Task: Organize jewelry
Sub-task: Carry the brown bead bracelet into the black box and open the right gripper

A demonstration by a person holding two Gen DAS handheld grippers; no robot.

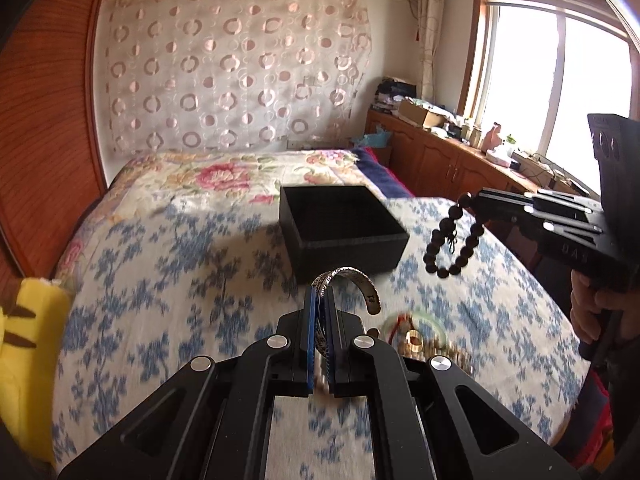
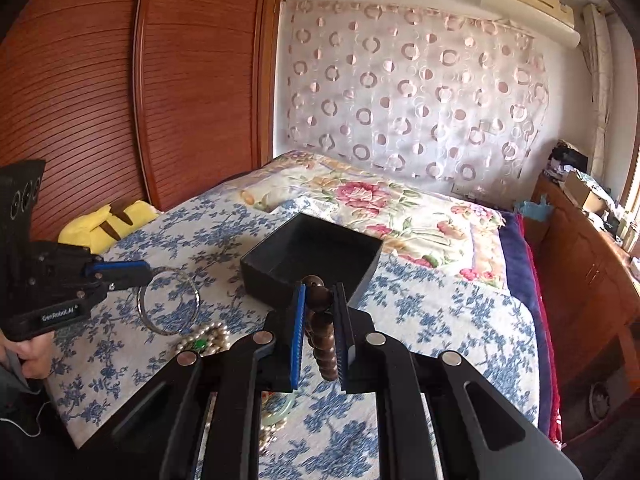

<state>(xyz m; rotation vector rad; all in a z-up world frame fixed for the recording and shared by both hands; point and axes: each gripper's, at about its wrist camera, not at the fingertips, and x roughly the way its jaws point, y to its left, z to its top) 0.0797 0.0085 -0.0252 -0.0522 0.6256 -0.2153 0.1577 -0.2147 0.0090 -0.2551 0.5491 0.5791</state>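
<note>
My left gripper (image 1: 320, 290) is shut on a silver bangle (image 1: 366, 280), held a little above the bed, just in front of an open black box (image 1: 348, 240). To the right, my right gripper (image 1: 478, 200) holds a dark wooden bead bracelet (image 1: 429, 254) that dangles beside the box. In the right wrist view, the right gripper (image 2: 320, 288) grips those beads (image 2: 322, 328) between its blue pads, just short of the box (image 2: 268, 280). The left gripper (image 2: 148, 270) is at the left with the bangle (image 2: 197, 300).
More jewelry lies on the blue-flowered bedspread (image 1: 160, 280): pearls (image 2: 208, 340), a green bangle (image 2: 276, 412) and a gold ring (image 1: 414, 338). A yellow plush (image 2: 108, 220) sits by the wooden wardrobe (image 2: 180, 80). Low cabinets (image 1: 440, 152) line the window side.
</note>
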